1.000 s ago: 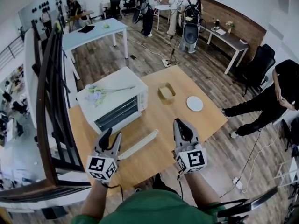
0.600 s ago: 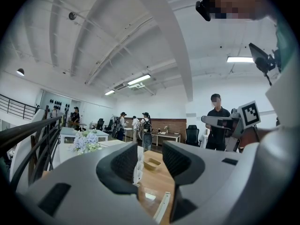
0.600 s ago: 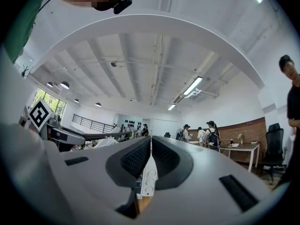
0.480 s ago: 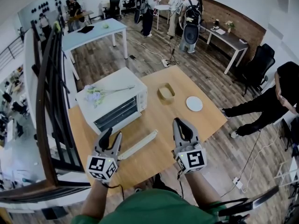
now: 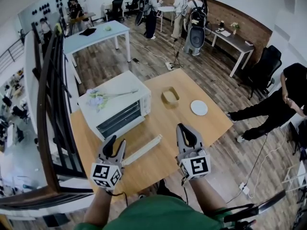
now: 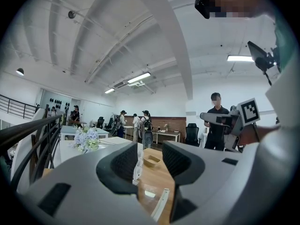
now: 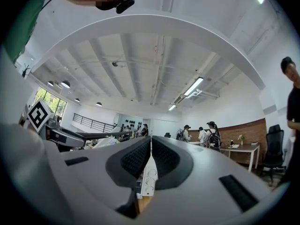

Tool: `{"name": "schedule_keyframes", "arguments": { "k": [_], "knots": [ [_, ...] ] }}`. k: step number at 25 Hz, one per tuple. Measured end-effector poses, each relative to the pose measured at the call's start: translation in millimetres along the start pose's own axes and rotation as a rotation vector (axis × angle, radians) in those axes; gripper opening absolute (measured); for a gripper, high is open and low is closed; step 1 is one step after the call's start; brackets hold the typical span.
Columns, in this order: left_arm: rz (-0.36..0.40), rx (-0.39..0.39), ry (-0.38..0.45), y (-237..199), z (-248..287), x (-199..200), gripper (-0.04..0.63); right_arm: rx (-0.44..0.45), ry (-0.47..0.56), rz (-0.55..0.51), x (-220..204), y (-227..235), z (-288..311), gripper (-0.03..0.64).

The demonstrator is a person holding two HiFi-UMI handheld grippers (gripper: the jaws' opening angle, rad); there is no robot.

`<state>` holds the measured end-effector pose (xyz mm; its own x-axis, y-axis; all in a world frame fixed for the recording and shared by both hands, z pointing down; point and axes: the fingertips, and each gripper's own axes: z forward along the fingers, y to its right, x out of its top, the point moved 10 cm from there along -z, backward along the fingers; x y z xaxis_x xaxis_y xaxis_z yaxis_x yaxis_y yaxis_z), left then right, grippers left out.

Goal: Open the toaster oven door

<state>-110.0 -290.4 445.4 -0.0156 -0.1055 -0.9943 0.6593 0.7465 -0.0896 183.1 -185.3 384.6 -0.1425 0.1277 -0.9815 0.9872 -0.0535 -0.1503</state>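
Observation:
The white toaster oven (image 5: 114, 92) stands at the back left of the wooden table (image 5: 158, 121), its glass door (image 5: 120, 118) closed and facing me. Both grippers hover over the near table edge, short of the oven. My left gripper (image 5: 116, 141) is open with nothing between its fingers. In the left gripper view (image 6: 149, 162), the oven's corner (image 6: 137, 165) shows through the gap. My right gripper (image 5: 183, 127) is shut and empty. In the right gripper view (image 7: 150, 146), the oven's knob panel (image 7: 149, 182) lies just below the joined tips.
Pale flowers (image 5: 98, 98) lie on top of the oven. A long white bar (image 5: 144, 149) lies on the table between my grippers. A wooden tray (image 5: 170, 96) and a white plate (image 5: 199, 108) sit farther back. A dark railing (image 5: 53, 90) runs along the left; a seated person (image 5: 283, 99) is at right.

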Motion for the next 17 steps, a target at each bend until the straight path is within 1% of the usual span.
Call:
{"name": "schedule_keyframes", "arguments": {
  "k": [9, 17],
  "knots": [
    [0.001, -0.003, -0.008, 3.0, -15.9, -6.0, 0.175, -0.011, 0.002, -0.006, 5.1, -9.9, -9.1, 0.023],
    [-0.019, 0.012, -0.038, 5.6, -54.8, -24.5, 0.175, 0.002, -0.013, -0.007, 9.1, -35.0, -28.9, 0.023]
  ]
}}
